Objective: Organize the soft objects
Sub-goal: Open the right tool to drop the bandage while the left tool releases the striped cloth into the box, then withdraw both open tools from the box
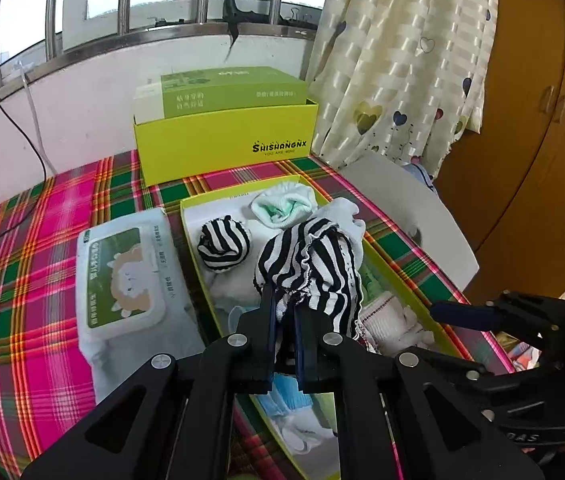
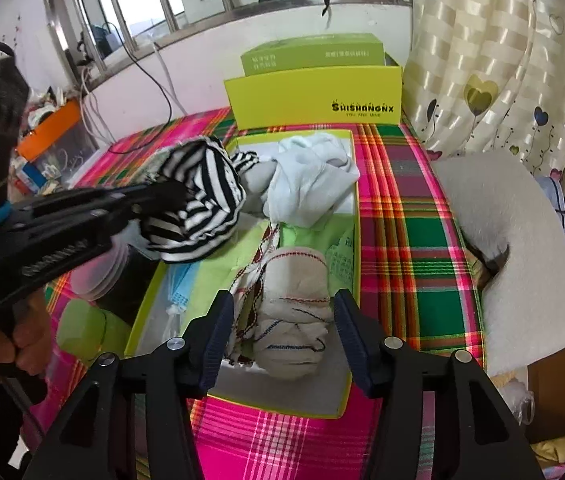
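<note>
Striped sock point(image 1: 306, 268) hides the tray's point(image 1: 192, 204) middle; blue mask point(image 1: 290, 396) half-hidden behind left gripper point(image 1: 284, 320)

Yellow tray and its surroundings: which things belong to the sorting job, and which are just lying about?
Job:
- yellow tray
- striped sock in left hand-held gripper
- rolled striped sock
- white cloth
- cream sock

Lying about:
- wipes pack
- yellow box
- curtain

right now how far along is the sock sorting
Partly done. A rolled striped sock and a mint sock already sit in the yellow tray. The left gripper is shut on a loose striped sock above the tray. The right gripper is open around a cream sock bundle. A white cloth looks unfolded.
</note>
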